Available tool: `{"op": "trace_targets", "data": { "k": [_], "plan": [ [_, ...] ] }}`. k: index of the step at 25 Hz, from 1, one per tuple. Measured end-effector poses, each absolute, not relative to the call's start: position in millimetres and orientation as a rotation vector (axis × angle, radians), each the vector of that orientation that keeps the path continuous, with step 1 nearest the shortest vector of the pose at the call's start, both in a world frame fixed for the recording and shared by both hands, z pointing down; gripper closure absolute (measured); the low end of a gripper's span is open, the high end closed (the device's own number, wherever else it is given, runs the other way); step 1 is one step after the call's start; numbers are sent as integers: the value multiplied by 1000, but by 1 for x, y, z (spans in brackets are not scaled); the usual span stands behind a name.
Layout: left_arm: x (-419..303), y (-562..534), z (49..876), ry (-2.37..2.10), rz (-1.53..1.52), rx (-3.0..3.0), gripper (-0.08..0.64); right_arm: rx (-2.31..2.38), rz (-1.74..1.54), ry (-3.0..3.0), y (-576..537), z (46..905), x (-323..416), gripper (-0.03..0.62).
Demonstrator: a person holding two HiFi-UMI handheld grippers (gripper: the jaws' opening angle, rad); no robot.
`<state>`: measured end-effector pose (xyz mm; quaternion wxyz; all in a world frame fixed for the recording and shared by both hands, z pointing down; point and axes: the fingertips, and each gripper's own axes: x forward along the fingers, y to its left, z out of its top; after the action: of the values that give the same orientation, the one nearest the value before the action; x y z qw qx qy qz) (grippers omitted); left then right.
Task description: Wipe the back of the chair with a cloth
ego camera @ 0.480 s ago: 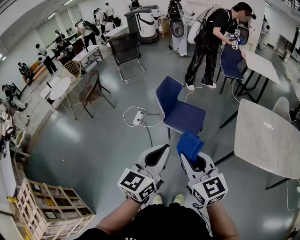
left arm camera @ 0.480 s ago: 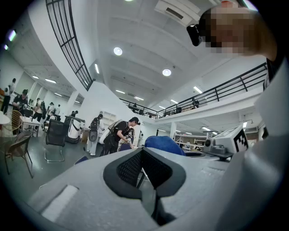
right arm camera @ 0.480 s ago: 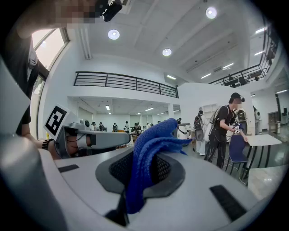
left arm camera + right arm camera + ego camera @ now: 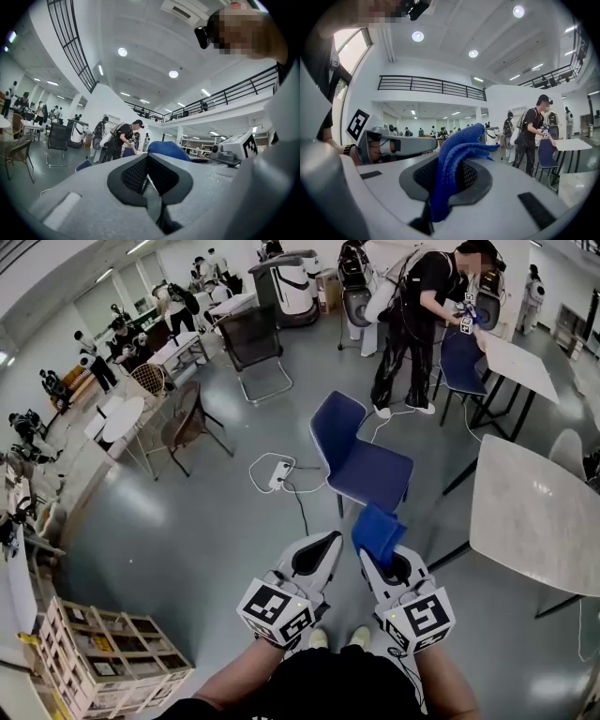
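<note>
Moved: barely anything; both tools stay near, short of the blue chair (image 4: 364, 465).
Right tool (image 4: 382, 561): clamped on the blue cloth (image 4: 379, 529), carried ready for wiping.
Cloth: bunched, long axis running out of the jaws, free end pointing far, toward the chair.
Left tool (image 4: 321, 547): jaws together, empty.
Chair back (image 4: 335, 426): far-left of its seat, not yet touched.

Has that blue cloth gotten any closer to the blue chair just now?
No. The cloth in the right tongs hangs just as far short of the chair seat as before.
</note>
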<state>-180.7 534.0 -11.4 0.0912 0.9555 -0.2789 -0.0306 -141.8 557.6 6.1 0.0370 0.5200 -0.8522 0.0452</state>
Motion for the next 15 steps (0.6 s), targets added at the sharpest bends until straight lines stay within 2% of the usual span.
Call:
{"op": "trace_targets", "data": {
  "k": [15],
  "plan": [
    [-165,524,-7,-962,-86,2790,552,1609,195,-2660,562,11,-89,532]
  ]
}}
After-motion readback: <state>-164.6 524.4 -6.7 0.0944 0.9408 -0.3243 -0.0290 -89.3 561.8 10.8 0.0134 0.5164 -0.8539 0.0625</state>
